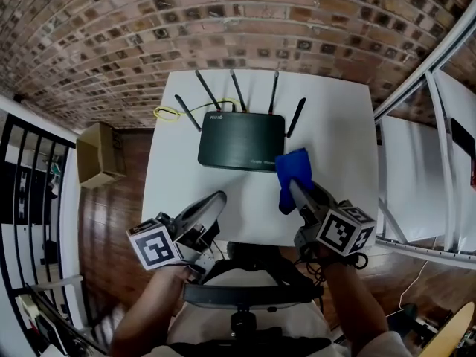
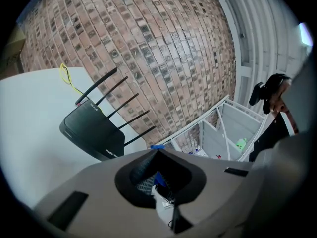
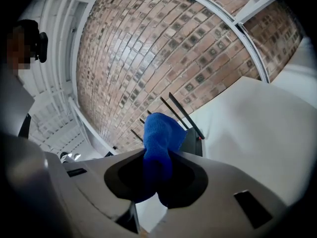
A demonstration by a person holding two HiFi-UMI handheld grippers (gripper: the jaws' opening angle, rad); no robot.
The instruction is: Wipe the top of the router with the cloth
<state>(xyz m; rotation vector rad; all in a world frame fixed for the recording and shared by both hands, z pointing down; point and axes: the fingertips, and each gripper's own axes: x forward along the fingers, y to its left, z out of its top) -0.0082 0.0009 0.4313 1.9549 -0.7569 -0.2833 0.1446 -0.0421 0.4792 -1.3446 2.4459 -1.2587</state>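
A white table [image 1: 335, 125] stands before a brick wall [image 1: 238, 21]. A black router [image 1: 241, 139] with five antennas lies flat toward the table's 12 o'clock edge. At the router's 6 o'clock, the left gripper [image 1: 220, 197] hovers with its jaws pressed together, holding nothing. At the router's 4 o'clock, the right gripper [image 1: 292, 186] is clamped on a bunched blue cloth [image 1: 291, 171] (seen from the head view, the cloth overlaps the router's near right corner).

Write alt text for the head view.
The right claw holds a blue cloth at the front right corner of a black router with five antennas, on a white table. The left claw hangs shut and empty over the table's near edge.
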